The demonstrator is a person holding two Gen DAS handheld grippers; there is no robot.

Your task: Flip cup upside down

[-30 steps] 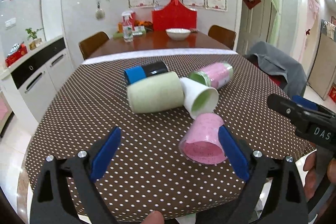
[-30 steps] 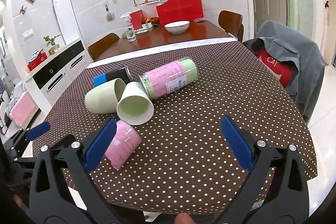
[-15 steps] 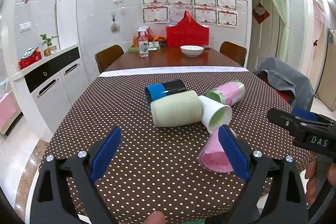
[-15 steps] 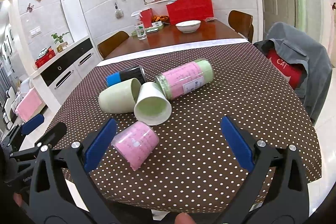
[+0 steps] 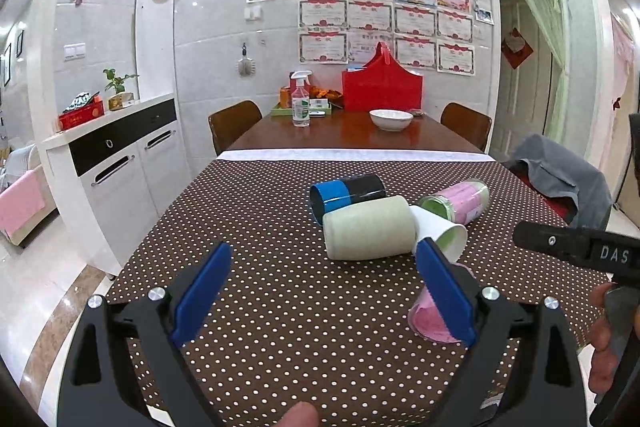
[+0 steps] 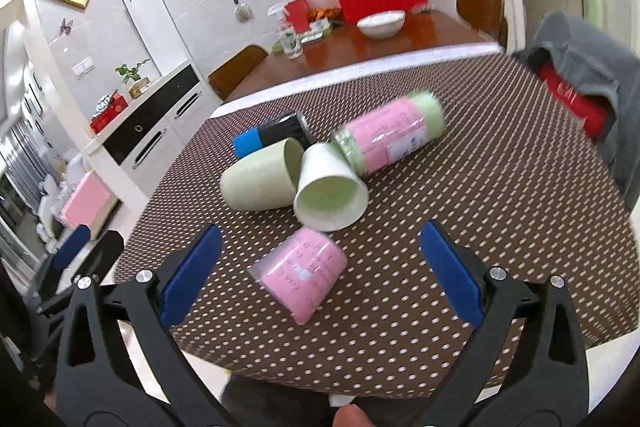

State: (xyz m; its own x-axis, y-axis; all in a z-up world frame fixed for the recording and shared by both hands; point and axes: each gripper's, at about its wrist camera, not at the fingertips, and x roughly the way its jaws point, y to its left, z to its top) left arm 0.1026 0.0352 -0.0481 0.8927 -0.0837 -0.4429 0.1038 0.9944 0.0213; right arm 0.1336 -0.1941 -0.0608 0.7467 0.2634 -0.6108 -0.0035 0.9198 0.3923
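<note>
Several cups lie on their sides on the dotted brown tablecloth (image 6: 460, 187). A pink cup (image 6: 304, 273) lies nearest, between and just ahead of my open right gripper (image 6: 320, 275). Behind it lie a white cup with green inside (image 6: 328, 195), a pale green cup (image 6: 260, 179), a blue-and-black cup (image 6: 268, 137) and a pink-and-green jar (image 6: 392, 137). My left gripper (image 5: 320, 291) is open and empty, held back from the pile; its right finger hides part of the pink cup (image 5: 426, 323). The pale green cup (image 5: 368, 233) lies ahead of it.
The right gripper's body (image 5: 580, 251) shows at the right of the left wrist view. A wooden table with a white bowl (image 5: 390, 119) stands behind. A chair with a grey jacket (image 6: 588, 75) is on the right, a white cabinet (image 5: 120, 163) on the left.
My left gripper has drawn back and tilted up, so the cups look farther. My right gripper has moved in toward the pink cup, which now lies between its fingers.
</note>
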